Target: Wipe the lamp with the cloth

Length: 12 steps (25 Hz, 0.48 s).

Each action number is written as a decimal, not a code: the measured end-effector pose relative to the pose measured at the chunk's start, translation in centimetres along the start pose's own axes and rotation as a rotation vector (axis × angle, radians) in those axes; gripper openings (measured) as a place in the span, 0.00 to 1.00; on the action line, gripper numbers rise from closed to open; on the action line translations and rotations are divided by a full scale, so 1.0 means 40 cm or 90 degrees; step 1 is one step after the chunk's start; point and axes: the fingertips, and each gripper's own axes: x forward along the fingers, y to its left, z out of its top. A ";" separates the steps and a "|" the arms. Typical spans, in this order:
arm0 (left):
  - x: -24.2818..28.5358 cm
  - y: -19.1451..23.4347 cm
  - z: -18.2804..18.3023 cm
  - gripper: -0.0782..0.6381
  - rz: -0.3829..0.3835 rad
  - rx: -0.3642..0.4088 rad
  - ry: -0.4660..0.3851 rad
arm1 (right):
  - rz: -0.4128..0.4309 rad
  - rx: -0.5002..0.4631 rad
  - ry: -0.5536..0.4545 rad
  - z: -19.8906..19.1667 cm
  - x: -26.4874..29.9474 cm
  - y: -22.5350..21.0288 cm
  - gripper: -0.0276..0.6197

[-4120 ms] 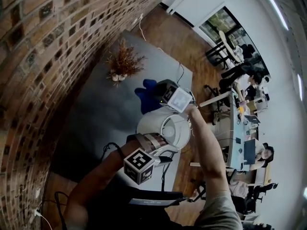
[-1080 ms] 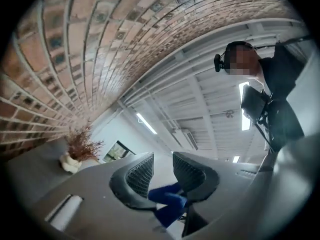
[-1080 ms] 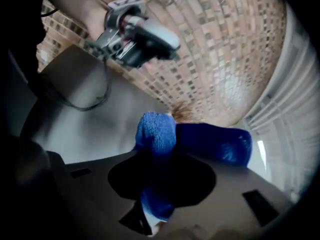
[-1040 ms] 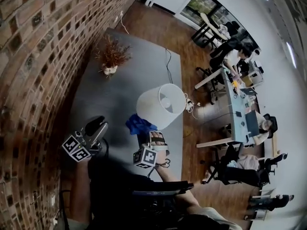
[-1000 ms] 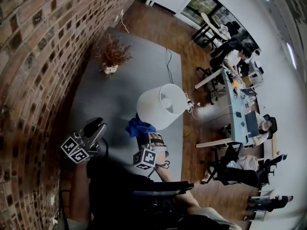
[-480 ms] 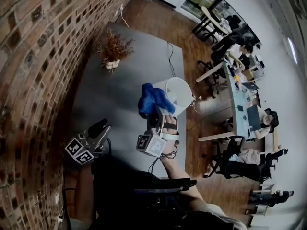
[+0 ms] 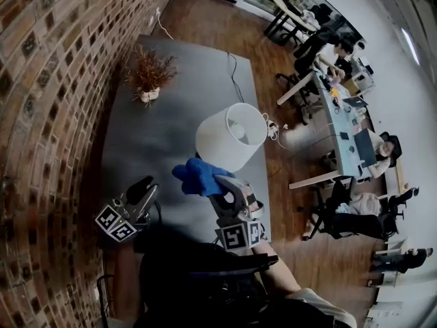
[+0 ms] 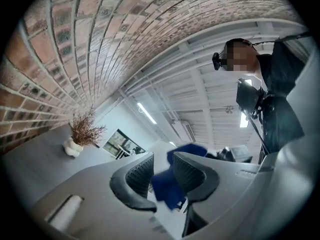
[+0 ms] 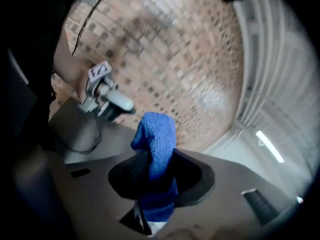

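Note:
A lamp with a white shade [image 7: 231, 137] stands on the grey table [image 7: 171, 121]. My right gripper [image 7: 218, 183] is shut on a blue cloth [image 7: 197, 175], which is held up just short of the shade's near lower side; whether it touches the shade I cannot tell. In the right gripper view the cloth [image 9: 156, 134] sticks up out of the right gripper [image 9: 156, 170]. My left gripper [image 7: 145, 186] hovers at the table's near left, apart from the lamp. Its jaws stand a narrow gap apart, nothing between them. In the left gripper view the left gripper [image 8: 161, 160] points at the far-off cloth [image 8: 167, 190].
A dried plant in a white vase [image 7: 146, 79] stands at the table's far left by the brick wall [image 7: 48, 80]. A black cable [image 7: 232, 74] runs over the far table top. Beyond the table's right edge lie wooden floor, desks, chairs and seated people.
The right gripper has risen toward the camera with the cloth, passing in front of the shade half a second ago, and now holds it at the shade's near side. The left gripper has barely moved.

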 end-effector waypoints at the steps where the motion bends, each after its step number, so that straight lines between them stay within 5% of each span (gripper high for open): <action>1: 0.002 -0.001 -0.004 0.26 -0.002 0.000 0.006 | -0.065 -0.007 -0.045 0.031 -0.054 -0.091 0.22; 3: 0.006 -0.002 -0.013 0.26 -0.007 -0.003 0.016 | -0.194 -0.005 -0.090 0.027 -0.141 -0.242 0.22; 5: 0.015 -0.004 -0.025 0.26 -0.012 -0.007 0.025 | -0.255 0.021 -0.095 -0.037 -0.161 -0.305 0.22; 7: 0.038 -0.012 -0.032 0.26 -0.026 -0.003 0.040 | -0.230 0.040 -0.063 -0.127 -0.120 -0.261 0.22; 12: 0.127 -0.016 0.027 0.26 -0.067 0.048 0.065 | -0.058 0.058 0.050 -0.327 0.003 0.027 0.22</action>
